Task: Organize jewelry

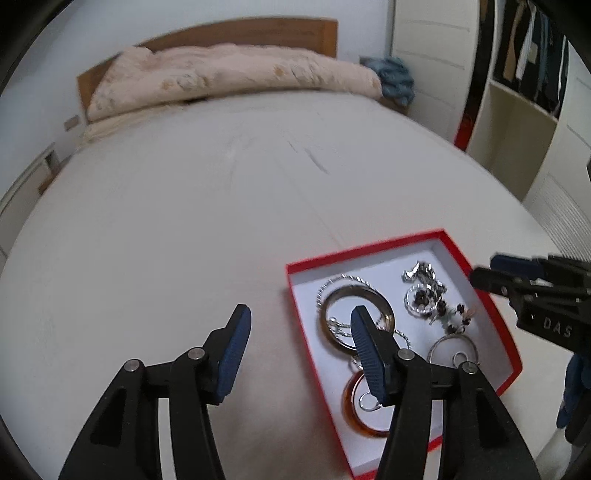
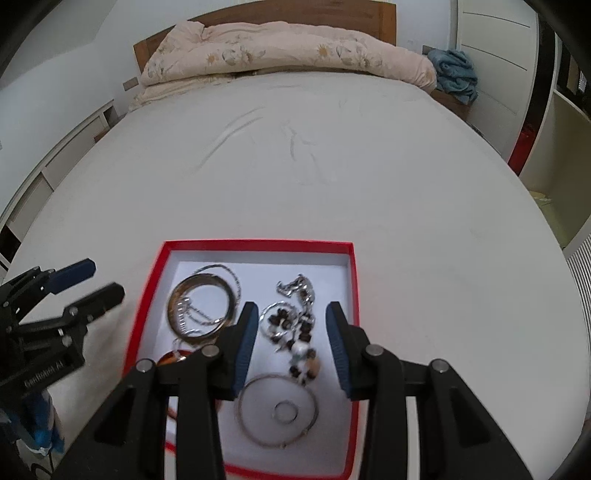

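A shallow red box (image 1: 369, 251) (image 2: 258, 244) with a white inside lies on the bed and holds several pieces of jewelry. A brown bangle (image 1: 384, 306) (image 2: 177, 291) lies at its left with silver chains. A beaded bracelet (image 1: 432, 299) (image 2: 299, 332) lies at the right. A silver bangle (image 2: 258, 435) (image 1: 439, 341) and a small ring (image 2: 285, 411) lie in front. An amber ring (image 1: 351, 410) sits near the front left. My left gripper (image 1: 301, 334) is open and empty over the box's left edge. My right gripper (image 2: 291, 332) is open and empty above the beaded bracelet.
The white bed sheet (image 1: 184, 221) (image 2: 406, 184) spreads all around the box. A folded floral quilt (image 2: 280, 51) lies at the wooden headboard (image 1: 258, 29). A blue cloth (image 2: 454, 72) sits at the far right. A wardrobe (image 1: 528, 92) stands to the right.
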A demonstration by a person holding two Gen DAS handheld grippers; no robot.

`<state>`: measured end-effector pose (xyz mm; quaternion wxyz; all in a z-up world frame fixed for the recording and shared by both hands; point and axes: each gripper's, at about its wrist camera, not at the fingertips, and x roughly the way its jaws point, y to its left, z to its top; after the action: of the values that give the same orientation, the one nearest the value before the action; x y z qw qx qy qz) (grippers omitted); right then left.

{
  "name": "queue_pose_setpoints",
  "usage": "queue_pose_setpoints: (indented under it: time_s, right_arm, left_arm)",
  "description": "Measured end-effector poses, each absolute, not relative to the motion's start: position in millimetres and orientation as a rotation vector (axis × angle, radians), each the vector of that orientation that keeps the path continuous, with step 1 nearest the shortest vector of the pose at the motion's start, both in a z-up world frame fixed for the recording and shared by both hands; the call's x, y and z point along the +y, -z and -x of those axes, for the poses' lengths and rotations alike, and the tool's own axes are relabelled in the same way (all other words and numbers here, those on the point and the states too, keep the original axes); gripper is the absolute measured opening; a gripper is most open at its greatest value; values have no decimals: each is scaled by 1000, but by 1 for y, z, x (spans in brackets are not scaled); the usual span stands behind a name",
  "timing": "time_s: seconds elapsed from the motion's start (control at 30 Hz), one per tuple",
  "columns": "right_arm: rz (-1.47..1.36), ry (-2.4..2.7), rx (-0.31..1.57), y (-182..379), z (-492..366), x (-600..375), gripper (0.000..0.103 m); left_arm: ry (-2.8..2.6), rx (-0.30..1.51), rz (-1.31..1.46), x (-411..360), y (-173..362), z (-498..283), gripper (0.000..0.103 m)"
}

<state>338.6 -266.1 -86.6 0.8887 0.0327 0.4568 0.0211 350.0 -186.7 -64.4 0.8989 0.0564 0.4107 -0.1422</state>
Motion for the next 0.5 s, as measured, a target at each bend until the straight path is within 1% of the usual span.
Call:
queue_pose_setpoints:
  time_s: [0.03, 0.1, 0.13, 0.27, 0.4, 0.5]
  right_arm:
    - [-68, -44, 943, 81, -332, -263, 37]
    - [-67, -45, 933, 72, -324, -259, 44]
    - [-64, -46, 929, 69, -321, -259, 46]
    - [-59, -57, 907, 50, -297, -243, 47]
    - [-44, -63, 884, 33, -271, -225, 47]
    - [-39, -64, 852, 18, -248, -210, 47]
  left_arm:
    - [284, 834, -115, -182, 59, -344, 56]
    - [270, 828, -111, -175, 51, -336, 56]
    - [261, 826, -105, -170, 46, -331, 56]
    - [224, 795, -118, -149, 30, -306, 56]
    - [228, 815, -89, -125, 15, -281, 58]
    - [219, 832, -74, -106, 5, -253, 62]
